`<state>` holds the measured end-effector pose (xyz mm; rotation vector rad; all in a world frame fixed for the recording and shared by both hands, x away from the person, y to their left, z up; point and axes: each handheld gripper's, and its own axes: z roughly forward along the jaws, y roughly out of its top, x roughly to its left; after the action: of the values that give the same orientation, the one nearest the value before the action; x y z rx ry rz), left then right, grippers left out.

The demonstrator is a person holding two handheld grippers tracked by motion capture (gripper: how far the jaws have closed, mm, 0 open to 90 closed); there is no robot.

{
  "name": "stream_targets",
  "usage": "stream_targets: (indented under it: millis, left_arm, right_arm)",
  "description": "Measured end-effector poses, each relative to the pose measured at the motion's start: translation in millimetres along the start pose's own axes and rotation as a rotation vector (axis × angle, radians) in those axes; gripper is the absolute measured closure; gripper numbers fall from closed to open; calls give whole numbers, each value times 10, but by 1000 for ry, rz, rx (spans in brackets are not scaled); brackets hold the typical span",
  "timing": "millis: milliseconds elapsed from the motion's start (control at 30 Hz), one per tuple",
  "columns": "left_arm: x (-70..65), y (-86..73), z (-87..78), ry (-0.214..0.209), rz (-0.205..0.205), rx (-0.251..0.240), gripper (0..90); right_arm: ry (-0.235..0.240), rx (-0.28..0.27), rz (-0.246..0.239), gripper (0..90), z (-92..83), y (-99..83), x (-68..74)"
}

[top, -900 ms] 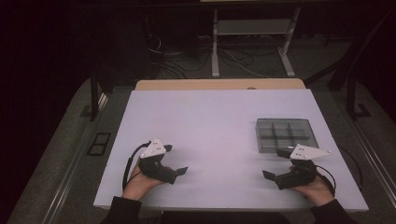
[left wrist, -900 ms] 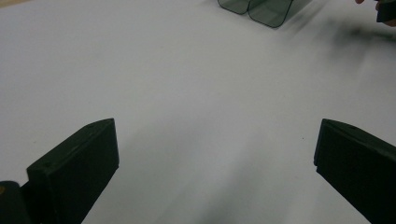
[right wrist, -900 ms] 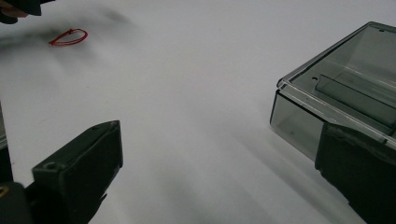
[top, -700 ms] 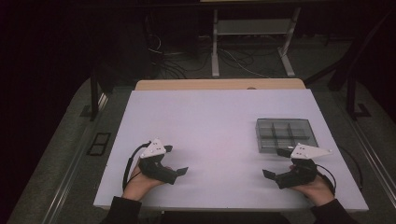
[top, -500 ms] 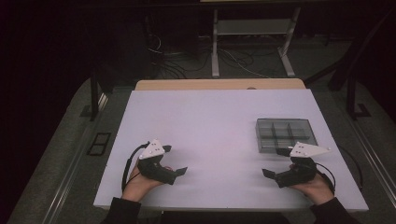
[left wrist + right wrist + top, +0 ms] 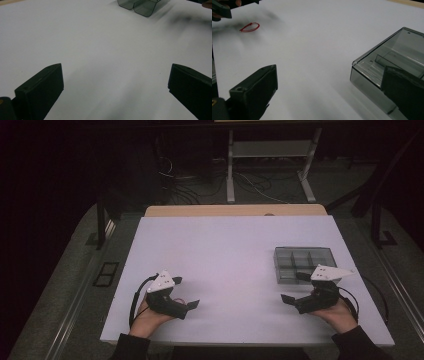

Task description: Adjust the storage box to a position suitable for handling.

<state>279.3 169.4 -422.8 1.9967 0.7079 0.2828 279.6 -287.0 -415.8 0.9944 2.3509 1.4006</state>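
Bench (image 6: 225, 255): white top.
Left tool (image 6: 186, 295): held low over the near left of the bench, jaws wide apart, nothing between them.
Right tool (image 6: 295, 290): held low at near right, jaws wide apart, empty.
Box (image 6: 300, 262): smoked clear plastic, divided into compartments, lay on the bench just beyond the right tool.
Red loop (image 6: 249, 27): lay on the bench near the left tool.

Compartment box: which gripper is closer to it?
Right. The right gripper sits just at the near edge of the compartment box, jaws open. The left gripper is across the table, also open.
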Motion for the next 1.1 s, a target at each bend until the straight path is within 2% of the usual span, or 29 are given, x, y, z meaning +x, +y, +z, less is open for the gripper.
stream_targets:
  millis: [600,900,1100]
  left_arm:
    - [-19,7,27,-5,3,-4,0]
    - [-17,4,26,3,4,2,0]
    - [-37,12,38,0,7,4,0]
  right_arm:
    - [-27,-14,9,6,-105,97,-198]
    - [-36,-20,32,6,-116,147,-335]
    - [-61,-23,43,6,-135,213,-440]
